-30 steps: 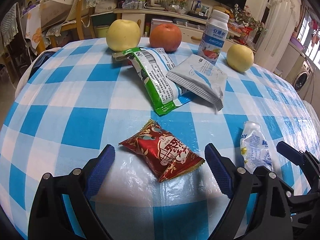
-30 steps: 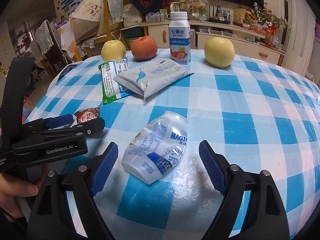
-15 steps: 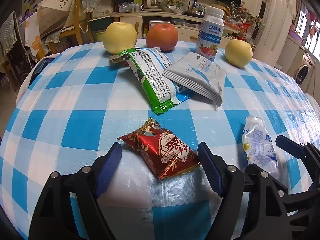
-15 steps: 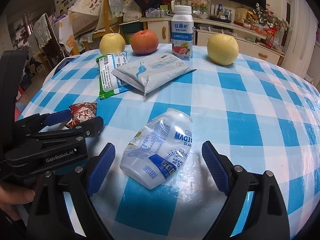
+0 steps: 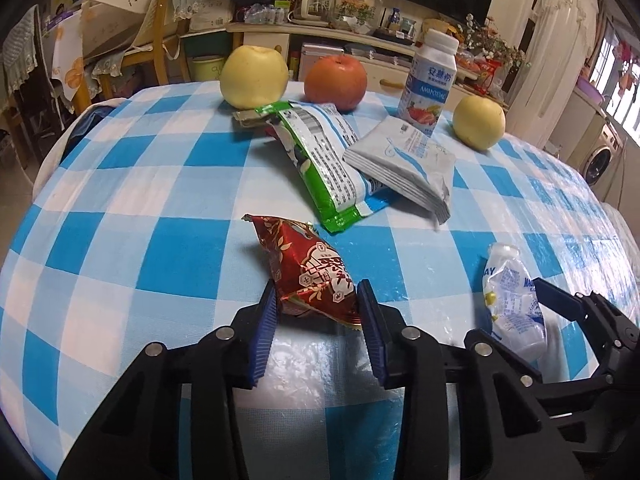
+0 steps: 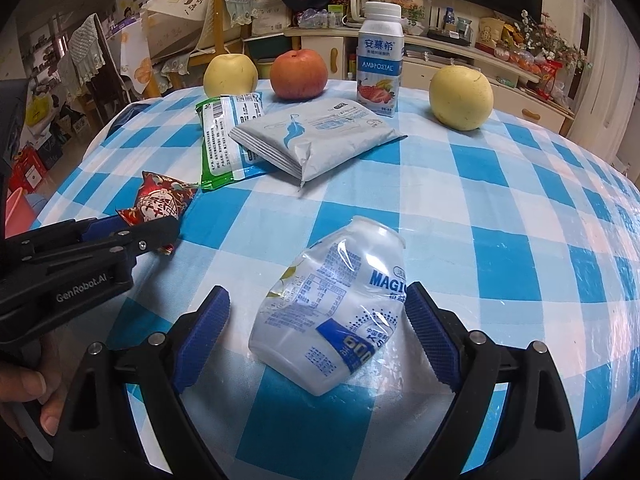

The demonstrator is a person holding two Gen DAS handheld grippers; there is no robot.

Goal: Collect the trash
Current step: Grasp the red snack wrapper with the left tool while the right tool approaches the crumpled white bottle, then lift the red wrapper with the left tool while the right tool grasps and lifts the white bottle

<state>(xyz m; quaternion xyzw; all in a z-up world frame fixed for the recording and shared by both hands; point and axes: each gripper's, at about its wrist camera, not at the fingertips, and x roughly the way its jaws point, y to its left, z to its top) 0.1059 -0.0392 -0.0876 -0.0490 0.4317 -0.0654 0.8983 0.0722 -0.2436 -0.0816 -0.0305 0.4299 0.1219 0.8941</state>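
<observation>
A red snack wrapper [image 5: 308, 264] lies on the blue-checked tablecloth [image 5: 120, 208], its near end lifted between the blue pads of my left gripper [image 5: 317, 292]. The jaws are closing and both pads press on the wrapper. A crushed clear plastic bottle [image 6: 340, 312] with blue print lies flat between the fingers of my right gripper [image 6: 316, 296], which stands open: the left pad is clear of the bottle and the right pad sits at its edge. In the right wrist view the left gripper [image 6: 152, 228] shows at the left with the wrapper [image 6: 160, 200] in its tips.
Farther back lie a green snack packet [image 5: 324, 160] and a white packet [image 5: 404, 164]. Behind them stand two yellow apples [image 5: 254, 76] [image 5: 478, 128], a red apple [image 5: 336, 82] and a yogurt bottle [image 5: 430, 84]. Chairs and a cluttered sideboard lie beyond the table.
The left jaws have closed from wide apart onto the red wrapper, which has turned and tipped up at its near end. The right gripper has stayed open around the bottle.
</observation>
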